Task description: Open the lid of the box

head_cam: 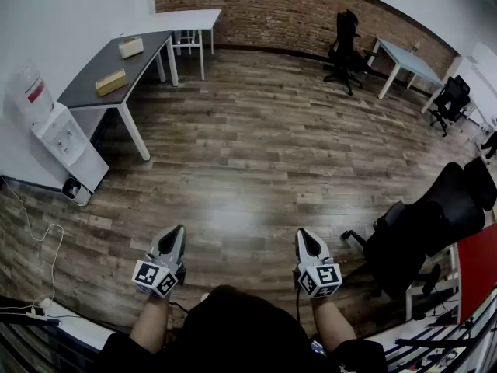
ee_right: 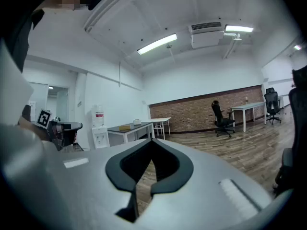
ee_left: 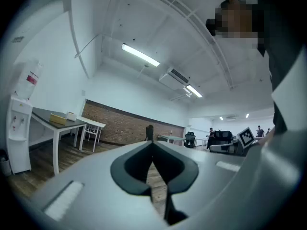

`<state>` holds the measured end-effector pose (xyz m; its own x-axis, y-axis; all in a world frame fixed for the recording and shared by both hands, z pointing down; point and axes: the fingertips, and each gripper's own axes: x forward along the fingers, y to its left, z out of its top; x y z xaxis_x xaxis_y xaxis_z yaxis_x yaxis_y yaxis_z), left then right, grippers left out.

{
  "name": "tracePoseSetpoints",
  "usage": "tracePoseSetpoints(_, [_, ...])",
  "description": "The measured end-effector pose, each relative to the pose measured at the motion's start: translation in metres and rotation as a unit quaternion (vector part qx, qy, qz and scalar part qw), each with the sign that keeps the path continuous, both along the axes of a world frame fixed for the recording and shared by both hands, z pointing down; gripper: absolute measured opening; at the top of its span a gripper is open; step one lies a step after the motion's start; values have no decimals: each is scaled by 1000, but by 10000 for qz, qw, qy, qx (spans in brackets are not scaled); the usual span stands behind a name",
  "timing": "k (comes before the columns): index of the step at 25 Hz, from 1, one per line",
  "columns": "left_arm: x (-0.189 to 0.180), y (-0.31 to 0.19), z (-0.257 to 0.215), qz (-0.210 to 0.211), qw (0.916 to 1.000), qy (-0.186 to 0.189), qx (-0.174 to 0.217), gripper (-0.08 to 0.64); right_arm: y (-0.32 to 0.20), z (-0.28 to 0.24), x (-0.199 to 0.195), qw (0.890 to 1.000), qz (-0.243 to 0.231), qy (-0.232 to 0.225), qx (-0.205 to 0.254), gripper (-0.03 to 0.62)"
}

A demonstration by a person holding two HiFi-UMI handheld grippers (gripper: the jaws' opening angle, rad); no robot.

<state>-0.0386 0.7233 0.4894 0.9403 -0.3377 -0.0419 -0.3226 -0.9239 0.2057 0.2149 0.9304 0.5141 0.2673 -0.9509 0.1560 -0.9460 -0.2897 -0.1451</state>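
Grippers numbered two, the left gripper [head_cam: 177,233] and the right gripper [head_cam: 305,235], held side by side and roughly level above a wood-plank floor [head_cam: 248,154]. Each carried one cube [head_cam: 155,278] patterned with black-and-white square markers. In the left gripper view the grey fingers [ee_left: 127,169] met at their tips with nothing between them. The right gripper's were pressed together and empty in the same way.

Two boxes sat on one dark-topped counter [head_cam: 93,92] with white legs at the far left, well apart from both grippers: a tan box [head_cam: 111,82] nearer and a pale box [head_cam: 130,47] further along. They were too small to show whether their lids were up or down.

One white table [head_cam: 190,19] stood just beyond that counter and one pale-topped table [head_cam: 408,61] stood at the far right. Three black office chairs [head_cam: 344,41] were in sight. One white water dispenser [head_cam: 66,142] held a bottle with a red label, its writing unreadable. A red-brick wall [head_cam: 256,10] closed the back.
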Motion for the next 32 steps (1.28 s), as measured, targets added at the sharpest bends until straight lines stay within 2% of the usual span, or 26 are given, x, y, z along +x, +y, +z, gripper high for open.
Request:
tracePoseSetpoints(4, [1, 4, -10, 42, 9998, 193, -78, 0, -2, -8, -4, 9999, -45, -19, 101, 2])
tracePoseSetpoints(15, [-26, -2, -10, -142, 9997, 200, -58, 0, -33, -7, -26, 9990, -421, -97, 63, 2])
tracePoseSetpoints(24, [-89, -37, 1, -737, 9971, 145, -76, 0, -91, -11, -60, 9953, -927, -208, 197, 3])
tracePoseSetpoints(32, [-153, -69, -5, -1229, 9923, 156, -23, 0, -162, -14, -114, 9886, -1489, -152, 147, 3])
